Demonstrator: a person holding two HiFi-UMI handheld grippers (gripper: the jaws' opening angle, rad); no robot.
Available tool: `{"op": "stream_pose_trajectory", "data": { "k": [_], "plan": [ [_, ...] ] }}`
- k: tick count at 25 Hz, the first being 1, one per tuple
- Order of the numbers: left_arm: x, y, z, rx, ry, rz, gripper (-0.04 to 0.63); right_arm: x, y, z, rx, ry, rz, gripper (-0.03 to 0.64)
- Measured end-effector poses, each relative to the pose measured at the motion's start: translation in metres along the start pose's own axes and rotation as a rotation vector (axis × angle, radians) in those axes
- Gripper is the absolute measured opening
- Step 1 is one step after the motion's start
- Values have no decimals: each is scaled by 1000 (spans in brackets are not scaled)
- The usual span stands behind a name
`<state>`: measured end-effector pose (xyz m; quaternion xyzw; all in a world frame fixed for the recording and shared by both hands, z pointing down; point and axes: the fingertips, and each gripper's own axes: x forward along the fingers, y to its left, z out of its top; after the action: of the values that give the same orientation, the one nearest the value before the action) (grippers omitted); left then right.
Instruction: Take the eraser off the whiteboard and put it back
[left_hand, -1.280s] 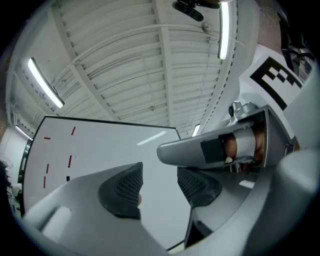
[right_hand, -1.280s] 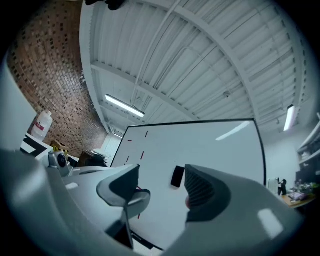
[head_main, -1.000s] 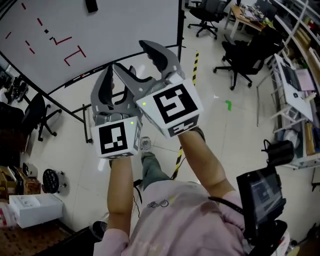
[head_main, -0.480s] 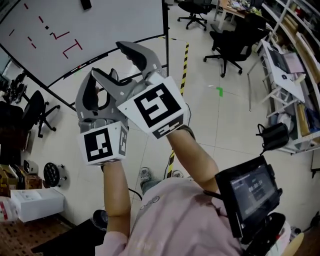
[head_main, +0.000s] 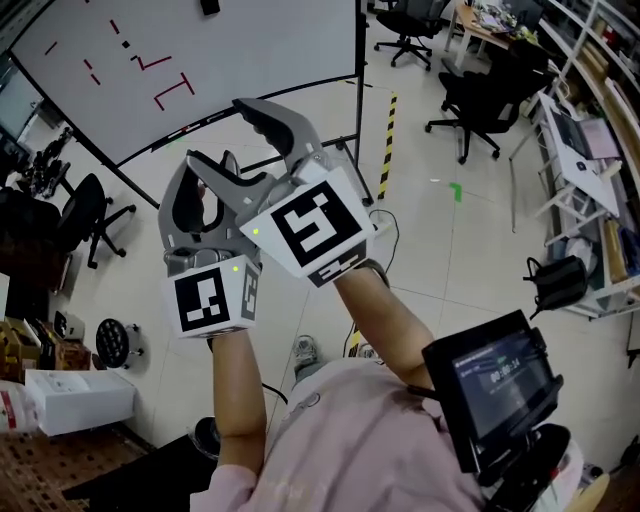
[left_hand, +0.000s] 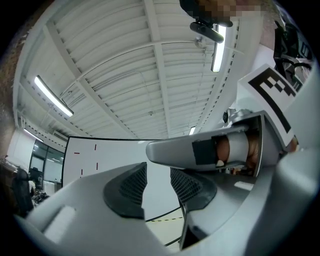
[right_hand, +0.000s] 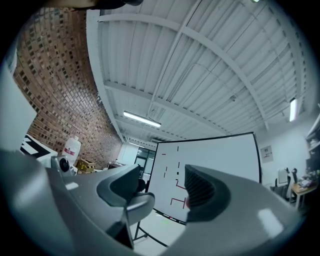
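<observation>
The whiteboard (head_main: 250, 50) stands on its frame ahead and to the left, with red strokes on it. A black block, apparently the eraser (head_main: 208, 6), sits high on the board. Both grippers are held up side by side, well short of the board. My left gripper (head_main: 207, 175) (left_hand: 157, 185) has just been closing its jaws; a narrow gap remains and nothing is between the pads. My right gripper (head_main: 222, 132) (right_hand: 162, 190) is open and empty, and the whiteboard (right_hand: 215, 155) shows through its gap. One right finger (left_hand: 200, 150) crosses in front of the left jaws.
Black office chairs (head_main: 490, 100) and desks stand at the back right, with shelving (head_main: 600, 170) along the right. Black-yellow tape (head_main: 385, 140) runs across the floor. A screen device (head_main: 490, 385) hangs at my lower right. Another chair (head_main: 85, 215) and a white box (head_main: 75, 400) are on the left.
Both grippers have travelled together toward the whiteboard, staying side by side. The left jaws stand closer together than before. The right jaws have not changed.
</observation>
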<state>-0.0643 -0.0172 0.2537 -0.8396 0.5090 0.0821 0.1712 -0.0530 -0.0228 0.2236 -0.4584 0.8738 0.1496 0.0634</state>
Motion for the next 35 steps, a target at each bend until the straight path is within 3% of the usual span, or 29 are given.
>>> {"op": "stream_pose_trajectory", "data": {
  "k": [35],
  "plan": [
    [-5,-2,3,-11,-47,-3,132,-4,5,3,8,-17,17,264]
  ]
}}
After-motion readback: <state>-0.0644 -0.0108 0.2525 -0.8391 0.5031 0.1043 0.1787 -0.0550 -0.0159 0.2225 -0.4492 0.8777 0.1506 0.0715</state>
